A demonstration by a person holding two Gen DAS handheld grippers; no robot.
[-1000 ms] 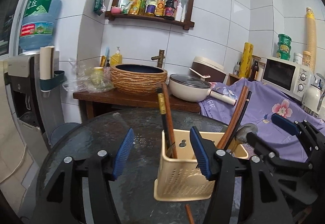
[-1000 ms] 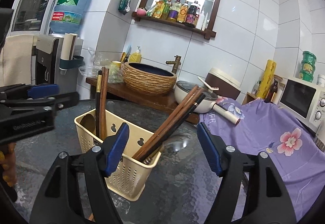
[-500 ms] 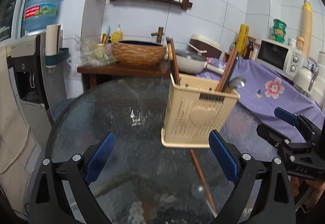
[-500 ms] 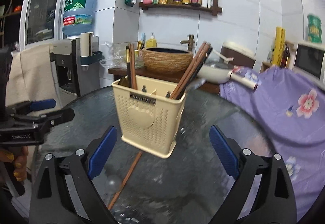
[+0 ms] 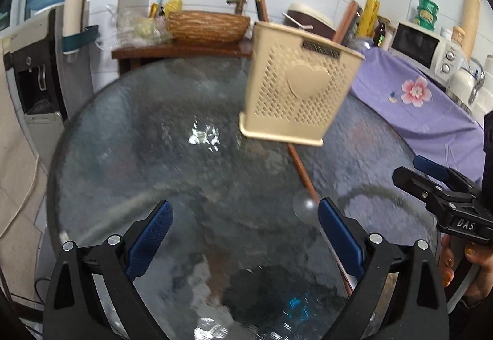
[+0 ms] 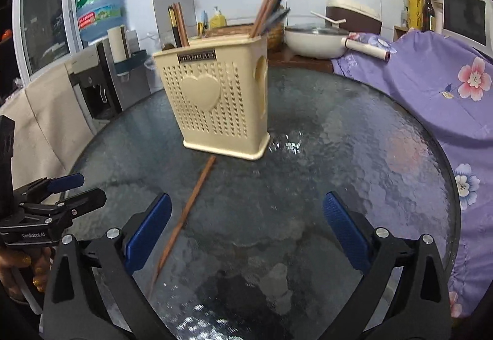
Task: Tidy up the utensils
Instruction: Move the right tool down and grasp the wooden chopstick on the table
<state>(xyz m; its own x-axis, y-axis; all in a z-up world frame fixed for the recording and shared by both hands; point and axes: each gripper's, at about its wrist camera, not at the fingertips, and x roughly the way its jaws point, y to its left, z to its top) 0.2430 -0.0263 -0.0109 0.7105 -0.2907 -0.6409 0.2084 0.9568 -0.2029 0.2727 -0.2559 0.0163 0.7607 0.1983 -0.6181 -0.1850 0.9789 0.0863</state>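
Note:
A cream perforated utensil holder (image 5: 299,92) (image 6: 217,96) with a heart on its side stands on the round glass table (image 5: 154,155) (image 6: 354,155). Brown chopsticks (image 6: 271,2) and a dark pair (image 6: 178,24) stick up out of it. One brown chopstick (image 6: 185,213) (image 5: 303,175) lies on the glass in front of the holder. My left gripper (image 5: 243,232) is open and empty, well back from the holder. My right gripper (image 6: 246,226) is open and empty; the loose chopstick runs past its left finger (image 6: 148,226).
A purple flowered cloth (image 6: 431,87) covers the surface to the right. A wooden side table behind carries a woven basin (image 5: 208,26) and a white pan (image 6: 314,39). A water dispenser (image 6: 95,62) stands at the left, a microwave (image 5: 422,47) at the right.
Both grippers have pulled back and down from the holder, which now looks smaller and farther. The loose chopstick on the glass has come into fuller view.

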